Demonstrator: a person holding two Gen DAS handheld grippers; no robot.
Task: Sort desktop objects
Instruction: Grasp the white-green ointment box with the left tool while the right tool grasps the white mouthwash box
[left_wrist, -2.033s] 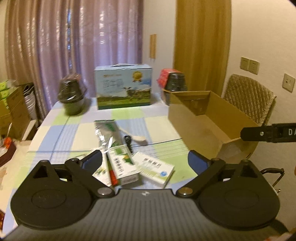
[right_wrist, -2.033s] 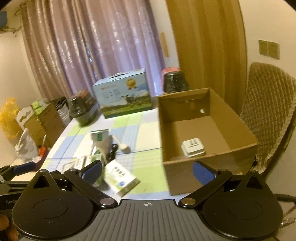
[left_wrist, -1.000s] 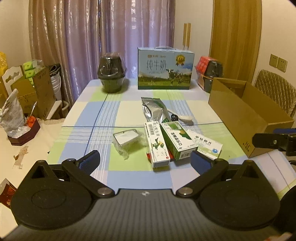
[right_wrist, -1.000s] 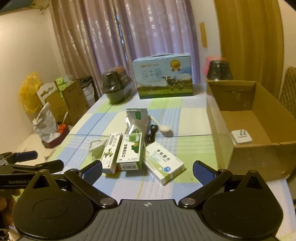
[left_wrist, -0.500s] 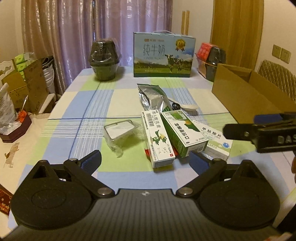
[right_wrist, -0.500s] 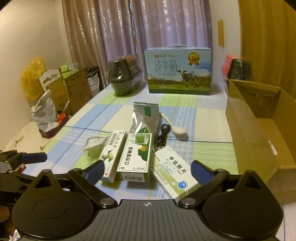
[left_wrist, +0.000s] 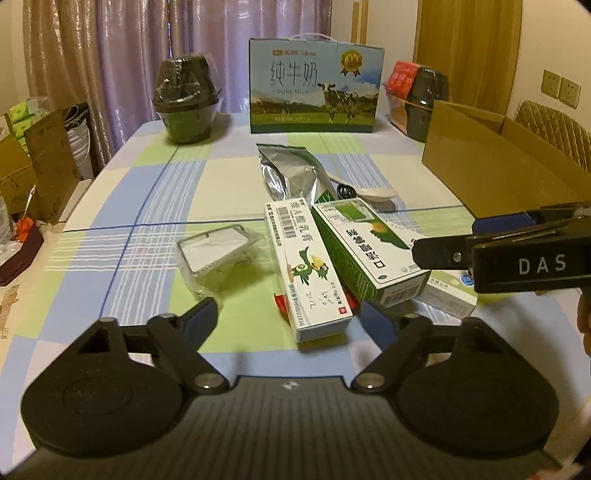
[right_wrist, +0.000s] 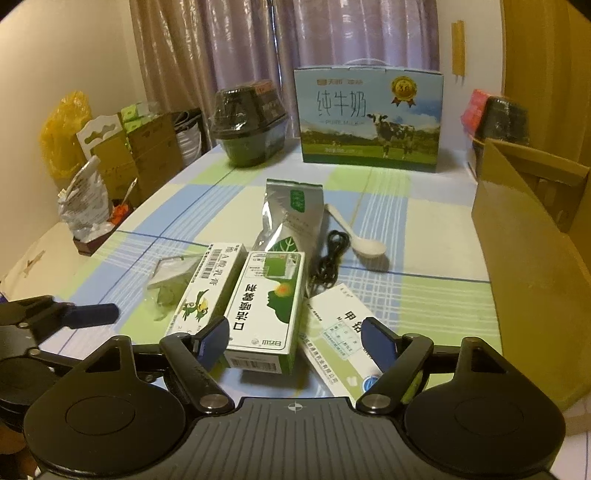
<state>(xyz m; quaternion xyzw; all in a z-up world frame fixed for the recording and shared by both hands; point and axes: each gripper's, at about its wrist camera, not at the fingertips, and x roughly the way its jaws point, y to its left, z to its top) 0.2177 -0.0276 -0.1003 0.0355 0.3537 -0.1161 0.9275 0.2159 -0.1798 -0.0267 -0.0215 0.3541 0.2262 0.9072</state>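
A cluster of desktop items lies mid-table: a narrow white box with a green bird (left_wrist: 306, 269), a green-and-white box (left_wrist: 365, 247) and a white-and-blue box (left_wrist: 448, 295) side by side. Left of them lies a plastic-wrapped square item (left_wrist: 216, 251). Behind are a silver foil pouch (left_wrist: 291, 173), a white spoon (left_wrist: 373, 192) and a black cable (right_wrist: 328, 262). My left gripper (left_wrist: 288, 317) stands open just short of the narrow box. My right gripper (right_wrist: 295, 341) is open, low over the near ends of the green-and-white box (right_wrist: 266, 299) and white-and-blue box (right_wrist: 336, 328).
An open cardboard box (left_wrist: 491, 173) stands at the table's right edge. At the back are a milk carton case (left_wrist: 314, 88) and two dark wrapped pots (left_wrist: 186, 99). Cartons and bags sit on the floor at the left (right_wrist: 110, 155). A quilted chair (left_wrist: 554, 129) is behind the cardboard box.
Both grippers have come in lower and closer to the cluster of boxes. The right gripper swung left, away from the cardboard box. Both stayed open.
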